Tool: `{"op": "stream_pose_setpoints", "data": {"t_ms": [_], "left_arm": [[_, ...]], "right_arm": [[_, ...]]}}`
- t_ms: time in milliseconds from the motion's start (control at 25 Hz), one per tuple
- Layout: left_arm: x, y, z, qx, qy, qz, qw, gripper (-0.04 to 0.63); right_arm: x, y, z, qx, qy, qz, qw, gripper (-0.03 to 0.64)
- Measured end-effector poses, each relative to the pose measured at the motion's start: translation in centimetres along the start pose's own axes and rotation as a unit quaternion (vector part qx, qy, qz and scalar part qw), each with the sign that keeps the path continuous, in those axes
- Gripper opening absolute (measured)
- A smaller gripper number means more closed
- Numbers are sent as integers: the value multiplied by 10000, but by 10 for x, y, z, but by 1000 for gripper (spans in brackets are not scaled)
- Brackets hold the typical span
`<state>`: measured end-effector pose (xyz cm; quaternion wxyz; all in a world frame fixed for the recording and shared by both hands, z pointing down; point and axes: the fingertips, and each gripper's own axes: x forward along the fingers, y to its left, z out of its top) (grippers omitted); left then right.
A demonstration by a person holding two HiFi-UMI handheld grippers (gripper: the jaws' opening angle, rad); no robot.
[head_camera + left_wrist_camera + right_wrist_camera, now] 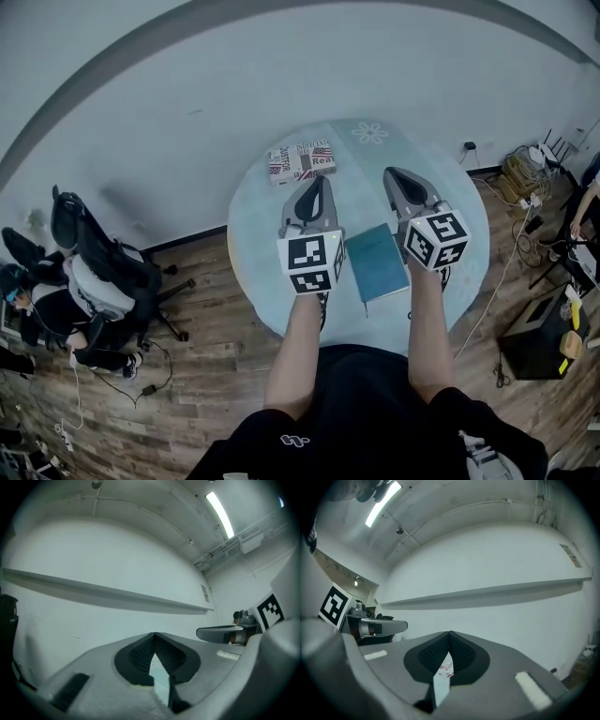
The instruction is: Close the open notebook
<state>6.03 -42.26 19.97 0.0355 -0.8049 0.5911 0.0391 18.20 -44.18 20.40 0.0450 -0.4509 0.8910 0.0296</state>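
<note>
Hovering empty with jaws pinched together, the left gripper and right gripper should clear the closed teal rectangular notebook untouched.

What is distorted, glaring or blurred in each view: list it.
Head view: strong fisheye bends the wall and floor around the round table; light is even, the notebook clear. Left gripper view: the ceiling strip light blows out, corners go black, the near jaws look soft. Right gripper view: same dark corners, light tube glaring, the wall ledge bowed.
</note>
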Motion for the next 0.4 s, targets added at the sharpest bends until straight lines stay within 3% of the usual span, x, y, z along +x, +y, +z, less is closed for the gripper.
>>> {"op": "stream_pose_setpoints", "data": {"t_ms": [400], "left_arm": [[8,-11,-2,56,49,-97,9999,3]], "right_arm": [[0,4,-5,-100,115,144,9998,11]]}}
